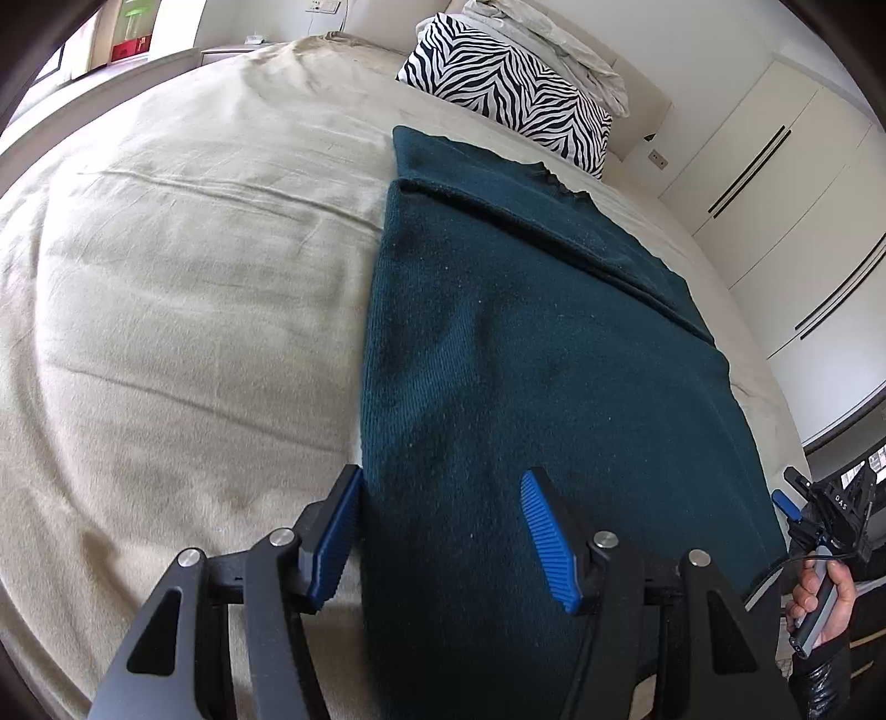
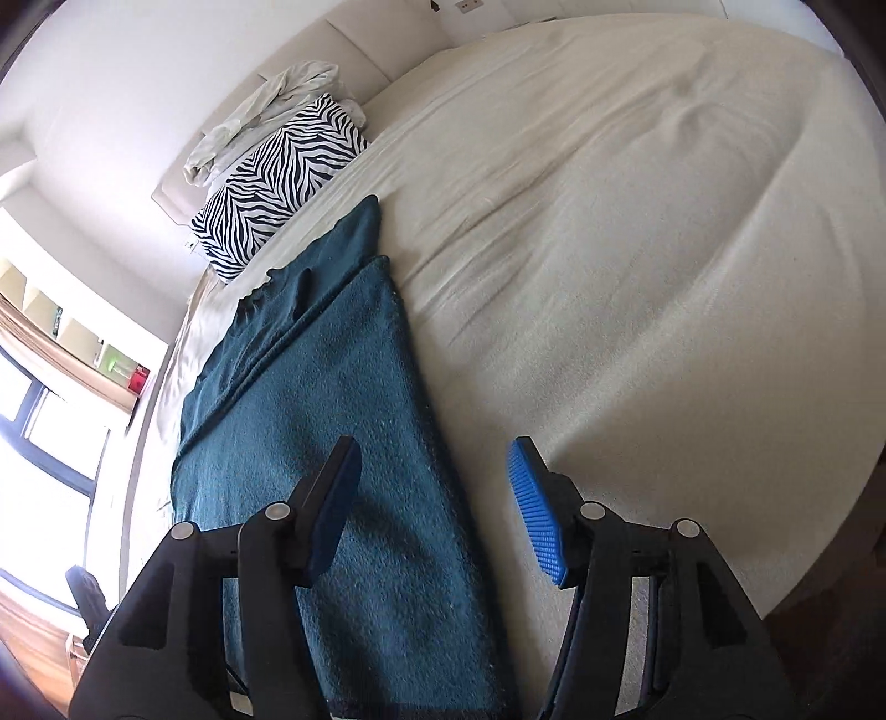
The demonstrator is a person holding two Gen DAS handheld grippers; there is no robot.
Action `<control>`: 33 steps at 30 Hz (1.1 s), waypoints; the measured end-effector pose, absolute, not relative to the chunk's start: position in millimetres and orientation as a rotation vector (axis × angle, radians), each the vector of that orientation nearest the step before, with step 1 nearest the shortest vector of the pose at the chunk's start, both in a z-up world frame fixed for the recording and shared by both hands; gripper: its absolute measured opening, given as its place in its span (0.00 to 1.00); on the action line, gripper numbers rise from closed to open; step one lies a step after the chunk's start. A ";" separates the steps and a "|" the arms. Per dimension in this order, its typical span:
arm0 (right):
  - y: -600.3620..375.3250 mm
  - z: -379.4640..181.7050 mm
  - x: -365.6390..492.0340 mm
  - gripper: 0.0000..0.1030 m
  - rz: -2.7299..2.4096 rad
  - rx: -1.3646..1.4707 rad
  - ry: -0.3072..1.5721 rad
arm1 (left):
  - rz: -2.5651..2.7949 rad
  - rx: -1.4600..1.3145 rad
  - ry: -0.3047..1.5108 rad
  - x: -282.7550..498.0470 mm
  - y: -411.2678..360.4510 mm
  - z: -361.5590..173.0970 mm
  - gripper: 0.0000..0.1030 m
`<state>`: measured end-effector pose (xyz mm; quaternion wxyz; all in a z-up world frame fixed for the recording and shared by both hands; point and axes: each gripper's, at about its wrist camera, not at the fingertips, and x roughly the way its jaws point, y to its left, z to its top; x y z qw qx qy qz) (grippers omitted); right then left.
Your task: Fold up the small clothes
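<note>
Teal knitted fabric, a small garment (image 1: 531, 343) already folded into a long narrow strip, lies flat on a bed covered with a beige sheet (image 1: 183, 288). One layer of the knit overlaps another, leaving a raised fold line that runs diagonally near the far end, where a ragged dark edge shows.

Seen from the left wrist camera, the left tool (image 1: 440, 534) hovers above the near end of the strip. Its two blue ribbed pads (image 1: 548, 543) stand moderately apart with nothing clamped between them; the left pad sits over the garment's left edge, the right pad over the cloth itself. At the lower right of that view, a person's hand (image 1: 825, 598) in a dark shiny sleeve grips the handle of the right tool (image 1: 797, 501), just beside the garment's right edge.

From the right wrist camera, the right tool (image 2: 434, 512) is likewise parted and empty. Its left pad hangs over the teal garment (image 2: 332, 421), its right pad over bare beige sheet (image 2: 637, 277).

Beyond the garment, at the head of the bed, a zebra-striped pillow (image 1: 509, 88) rests with crumpled white bedding (image 1: 548, 39) just behind it. White wardrobe doors (image 1: 775, 183) with dark handles line the wall beside the bed.
</note>
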<state>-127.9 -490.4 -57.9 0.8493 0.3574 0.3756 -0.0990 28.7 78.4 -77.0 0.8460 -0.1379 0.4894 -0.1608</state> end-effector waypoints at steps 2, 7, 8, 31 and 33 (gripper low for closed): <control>-487.5 -62.0 -137.7 0.53 -0.197 0.747 0.813 | -0.346 -0.301 1.047 15.1 80.8 -76.7 0.59; -485.2 -65.7 -154.2 0.53 -0.178 0.751 0.831 | -0.363 -0.313 1.088 -11.8 88.8 -76.6 0.59; -485.7 -66.7 -155.0 0.53 -0.176 0.757 0.836 | -0.366 -0.318 1.093 -17.1 90.6 -76.0 0.59; -501.5 -58.2 -193.1 0.53 -0.094 0.879 0.909 | -0.371 -0.369 1.196 -30.8 102.7 -88.3 0.09; -498.8 -58.9 -192.8 0.53 -0.080 0.882 0.926 | -0.376 -0.360 1.199 -31.5 101.8 -87.3 0.08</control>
